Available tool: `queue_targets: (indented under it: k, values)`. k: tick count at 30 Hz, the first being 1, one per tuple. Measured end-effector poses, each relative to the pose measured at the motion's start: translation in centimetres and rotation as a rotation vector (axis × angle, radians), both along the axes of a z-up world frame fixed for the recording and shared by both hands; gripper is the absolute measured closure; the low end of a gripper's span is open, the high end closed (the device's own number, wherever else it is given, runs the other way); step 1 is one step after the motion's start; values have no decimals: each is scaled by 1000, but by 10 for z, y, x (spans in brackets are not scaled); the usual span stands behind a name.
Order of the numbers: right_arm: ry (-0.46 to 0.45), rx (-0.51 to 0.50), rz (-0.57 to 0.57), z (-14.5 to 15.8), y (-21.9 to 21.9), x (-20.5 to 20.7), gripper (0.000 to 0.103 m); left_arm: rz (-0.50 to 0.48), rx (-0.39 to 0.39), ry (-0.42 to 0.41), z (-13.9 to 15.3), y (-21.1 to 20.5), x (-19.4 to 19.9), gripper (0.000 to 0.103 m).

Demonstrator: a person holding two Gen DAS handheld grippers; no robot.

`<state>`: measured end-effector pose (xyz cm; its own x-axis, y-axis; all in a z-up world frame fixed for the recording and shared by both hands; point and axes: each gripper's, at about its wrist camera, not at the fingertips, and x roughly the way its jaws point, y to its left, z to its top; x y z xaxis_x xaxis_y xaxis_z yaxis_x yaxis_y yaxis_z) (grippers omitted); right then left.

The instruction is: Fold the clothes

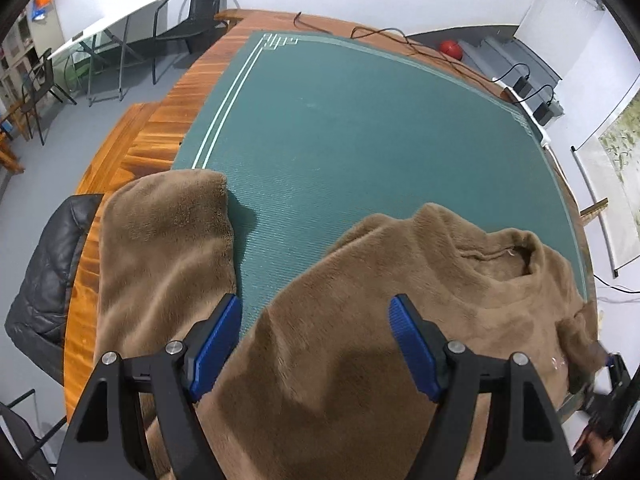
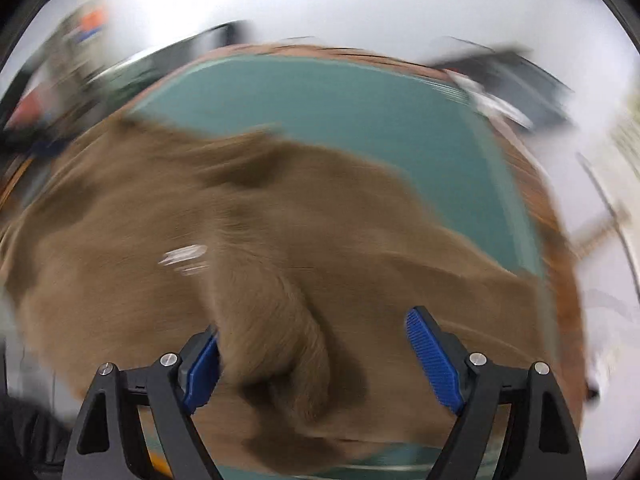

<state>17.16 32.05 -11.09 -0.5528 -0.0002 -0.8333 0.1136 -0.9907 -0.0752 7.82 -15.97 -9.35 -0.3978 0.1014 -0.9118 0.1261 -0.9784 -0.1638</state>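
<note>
While spread on the green mat (image 1: 340,128), fuzzy brown garment (image 1: 360,300), both grippers' fingers (image 1: 412,344) parted, empty

On my left gripper (image 1: 316,342) I see two black angular finger arms, each with triangular cut-outs, round silver screw heads at the pivots, and a ribbed blue pad on the inner face. My right gripper (image 2: 312,354) is the same build: black arms, silver screws, blue ribbed pads (image 2: 434,364). At the lower right edge of the left wrist view, a black glove-like covering is worn on my right hand (image 1: 600,428).
</note>
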Motion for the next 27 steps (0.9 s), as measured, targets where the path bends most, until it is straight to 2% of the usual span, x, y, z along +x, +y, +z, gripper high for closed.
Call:
queue_targets:
  k: [2, 3, 6, 10, 12, 16, 21, 27]
  values:
    - [-4, -40, -191, 2, 52, 0, 16, -7, 5, -23, -7, -3, -6, 23]
    - [-7, -40, -251, 2, 68, -2, 16, -14, 6, -34, -10, -3, -8, 23]
    - [-7, 6, -439, 4, 121, 9, 16, -40, 12, -65, -19, -4, -13, 23]
    - [19, 42, -555, 15, 158, 22, 16, -82, 36, -97, -29, -3, -18, 23]
    - [75, -27, -529, 27, 159, 20, 16, -98, 53, -101, -31, -4, -19, 23]
    - [157, -254, -317, 46, 135, -6, 16, -132, 122, -105, -36, -7, -21, 23]
    - [34, -478, 20, 24, 81, -84, 14, -134, 183, -113, -43, -17, -25, 23]
    - [-130, -350, 213, -24, 40, -151, 14, -114, 184, -121, -44, -23, -25, 23]
